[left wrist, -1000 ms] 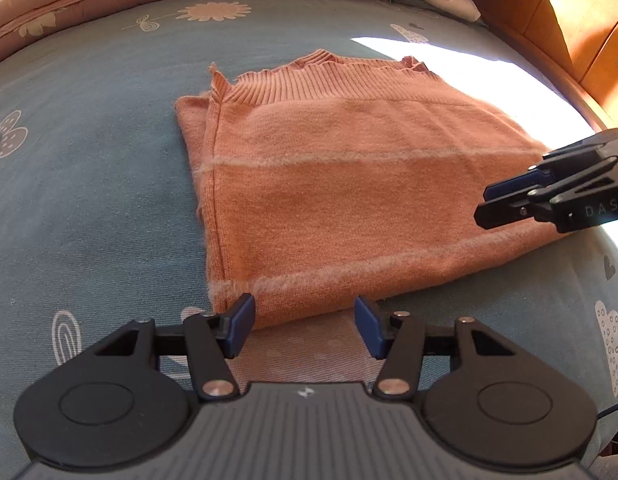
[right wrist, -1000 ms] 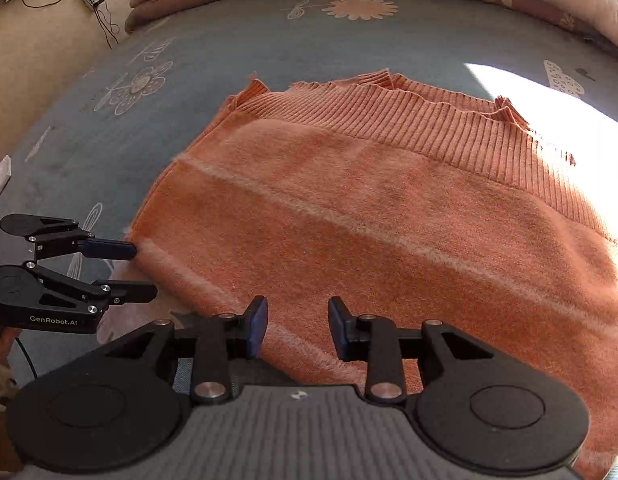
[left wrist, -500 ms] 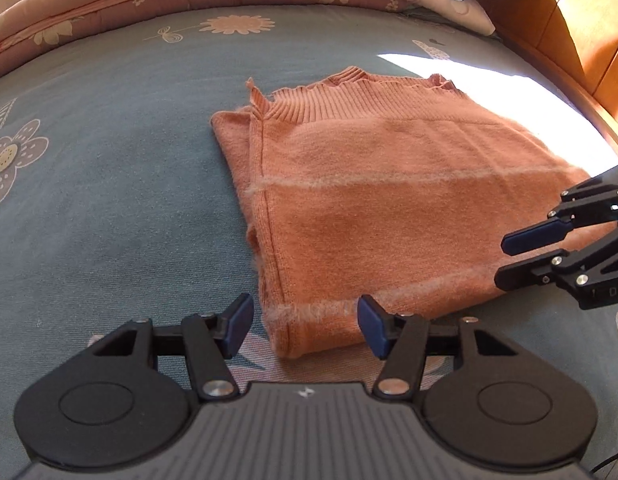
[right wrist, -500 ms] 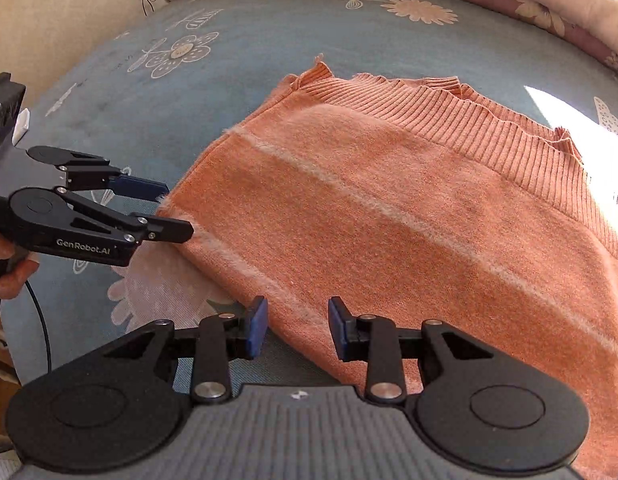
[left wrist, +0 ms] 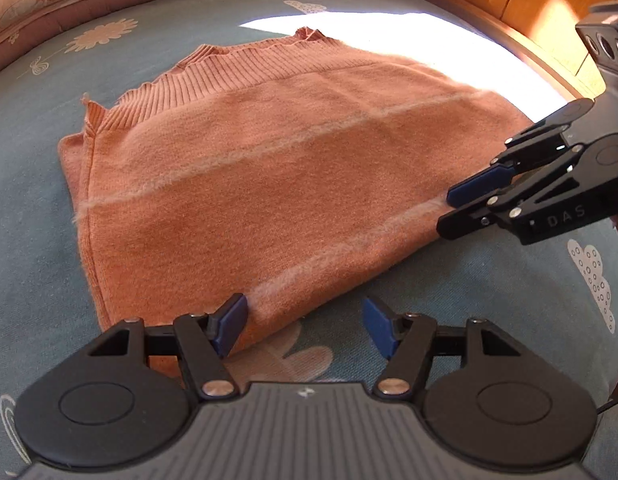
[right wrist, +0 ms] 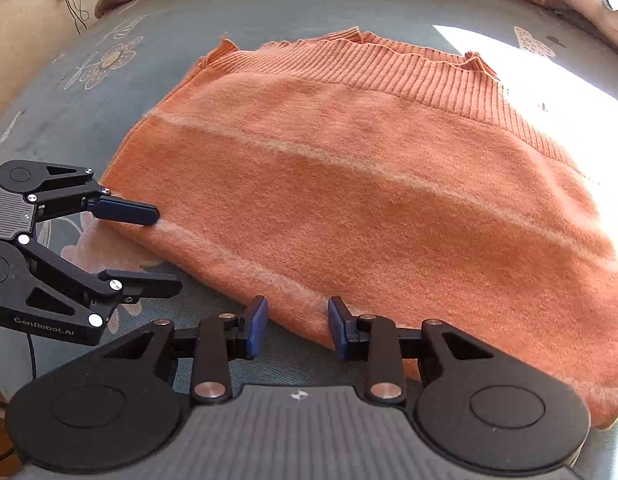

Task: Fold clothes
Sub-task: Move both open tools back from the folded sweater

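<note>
A folded orange sweater with pale stripes lies flat on the blue bedsheet. Its ribbed hem is at the far side. My left gripper is open at the sweater's near folded edge, and the left pad rests over that edge. My right gripper comes in from the right, at the same edge. In the right wrist view the sweater fills the middle. There my right gripper is open with the near edge between its fingers. My left gripper stands open at the left, its upper finger touching the fabric.
A pink flowered quilt is bunched along the far side of the bed. A wooden bed frame runs along the right. Bright sunlight falls on the sheet beyond the sweater. Bare floor with cables lies past the bed's left edge.
Both grippers have closed in on the sweater's near edge. The left one has swung around, so its left pad now overlaps the fabric. Both stay open and the sweater has not moved.
</note>
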